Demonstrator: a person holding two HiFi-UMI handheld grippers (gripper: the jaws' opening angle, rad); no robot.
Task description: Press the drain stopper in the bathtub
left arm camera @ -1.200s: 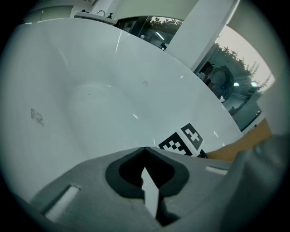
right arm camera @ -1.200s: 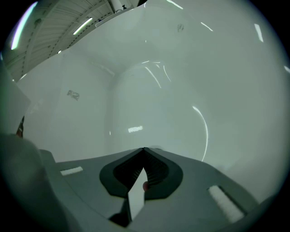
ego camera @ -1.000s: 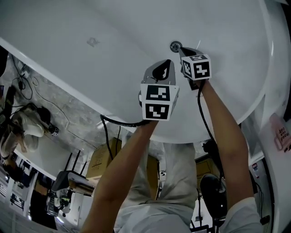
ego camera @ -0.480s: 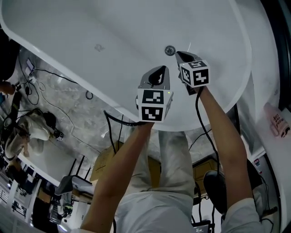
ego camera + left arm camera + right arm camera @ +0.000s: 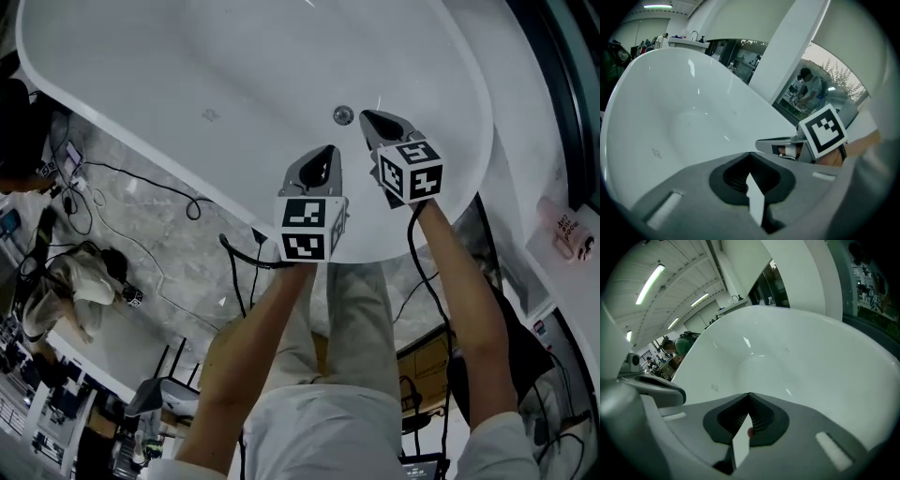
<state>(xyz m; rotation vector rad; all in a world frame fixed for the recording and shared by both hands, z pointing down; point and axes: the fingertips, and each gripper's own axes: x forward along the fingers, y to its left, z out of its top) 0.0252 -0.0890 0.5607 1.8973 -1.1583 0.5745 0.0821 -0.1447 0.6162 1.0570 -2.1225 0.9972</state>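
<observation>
The white bathtub (image 5: 187, 75) fills the top of the head view. Its round metal drain stopper (image 5: 343, 115) sits in the tub floor. My right gripper (image 5: 367, 118) is shut, its tip just right of the stopper and close above it. My left gripper (image 5: 328, 151) is shut too, nearer the tub's front rim, below and left of the stopper. In the left gripper view, the left gripper (image 5: 750, 154) points over the tub floor with the right gripper (image 5: 780, 146) beside it. The right gripper (image 5: 749, 395) has its jaws together. The stopper is hidden in both gripper views.
A small mark (image 5: 211, 114) lies on the tub floor left of the drain. Cables (image 5: 178, 211) trail over the marble floor by the tub's near rim. A person (image 5: 70, 286) crouches at the far left. A pink item (image 5: 567, 232) rests on the right ledge.
The right gripper's tip was on the drain stopper one second ago and now sits just off it to the right. Both grippers have drawn back, and more of the tub shows.
</observation>
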